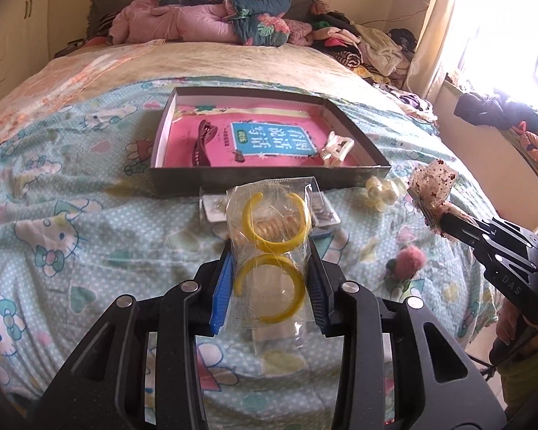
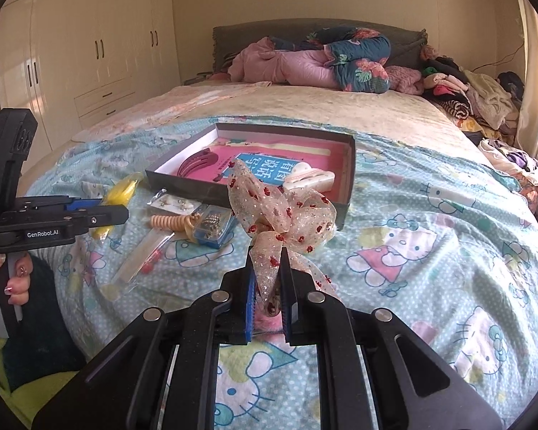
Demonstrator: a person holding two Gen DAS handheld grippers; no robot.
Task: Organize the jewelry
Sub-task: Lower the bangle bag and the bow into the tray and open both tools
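My left gripper (image 1: pixel 270 251) is shut on a clear bag of yellow bangles (image 1: pixel 270 247) and holds it above the bed, in front of the shallow dark box (image 1: pixel 269 175). The box holds a pink book, a dark red hair clip (image 1: pixel 202 141) and a white claw clip (image 1: pixel 335 148). My right gripper (image 2: pixel 268 254) is shut on a sheer bow hair clip with red flowers (image 2: pixel 279 208), held above the bed just right of the box's near corner (image 2: pixel 340 211). The bow also shows in the left wrist view (image 1: pixel 434 182). The left gripper with its bag shows in the right wrist view (image 2: pixel 114 211).
On the Hello Kitty sheet before the box lie an earring card (image 2: pixel 174 202), a beige coil hair tie (image 2: pixel 172 223), a small blue box (image 2: pixel 213 225), a long clear packet (image 2: pixel 143 256), a pale yellow flower clip (image 1: pixel 380 191) and a pink pompom tie (image 1: pixel 409 258). Clothes pile at the bed's right.
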